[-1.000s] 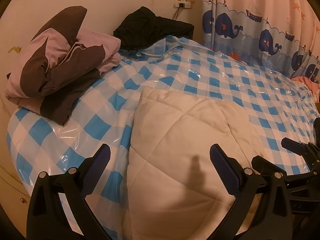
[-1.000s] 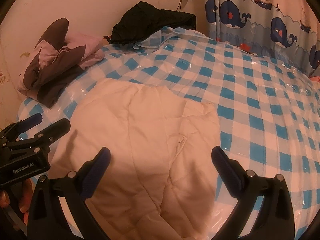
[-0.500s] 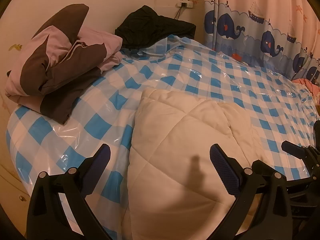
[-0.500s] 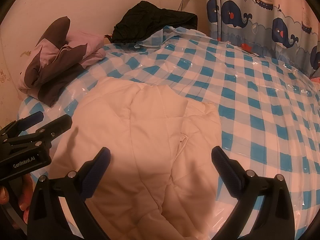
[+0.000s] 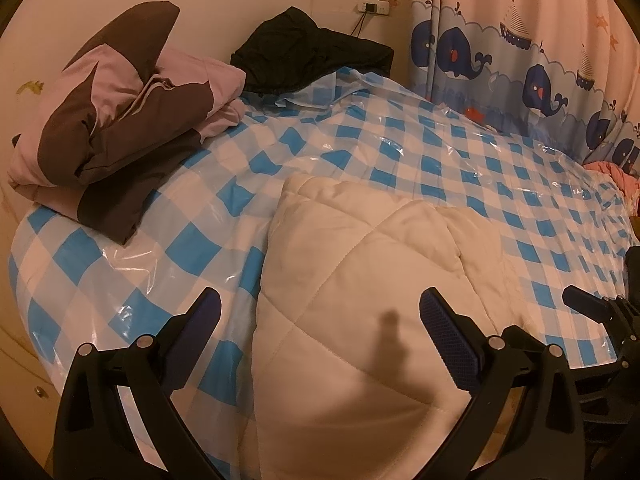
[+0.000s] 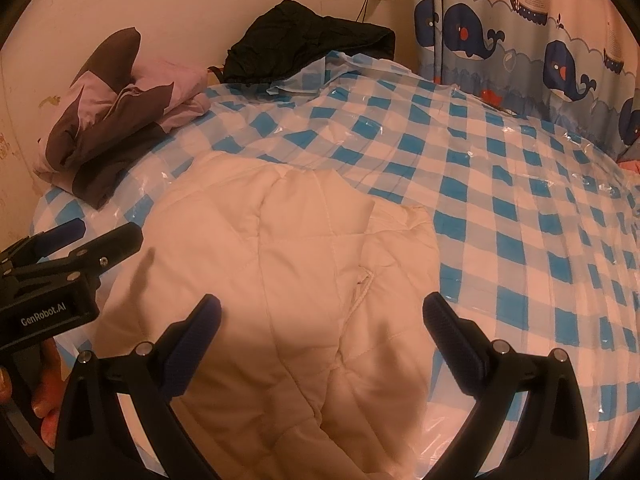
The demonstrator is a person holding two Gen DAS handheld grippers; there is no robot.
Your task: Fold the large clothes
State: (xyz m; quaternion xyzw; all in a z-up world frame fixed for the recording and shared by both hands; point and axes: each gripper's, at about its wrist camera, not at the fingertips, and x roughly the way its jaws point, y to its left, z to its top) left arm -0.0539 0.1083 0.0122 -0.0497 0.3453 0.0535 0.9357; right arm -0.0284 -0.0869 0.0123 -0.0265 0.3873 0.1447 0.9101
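Note:
A cream quilted garment (image 5: 360, 300) lies folded on the bed near its front edge; it also shows in the right wrist view (image 6: 280, 280). My left gripper (image 5: 320, 332) is open and empty, held above the garment's near left part. My right gripper (image 6: 320, 332) is open and empty above the garment's near middle. The left gripper also shows at the left edge of the right wrist view (image 6: 72, 248); the right gripper shows at the right edge of the left wrist view (image 5: 600, 312).
The bed has a blue and white checked plastic cover (image 6: 500, 200). A pink and brown folded garment (image 5: 112, 132) lies at the back left, a black garment (image 5: 308, 52) at the back. A whale-print curtain (image 5: 520, 72) hangs on the right.
Both grippers have drawn back a little and risen slightly; the garment lies as before. Both stay open.

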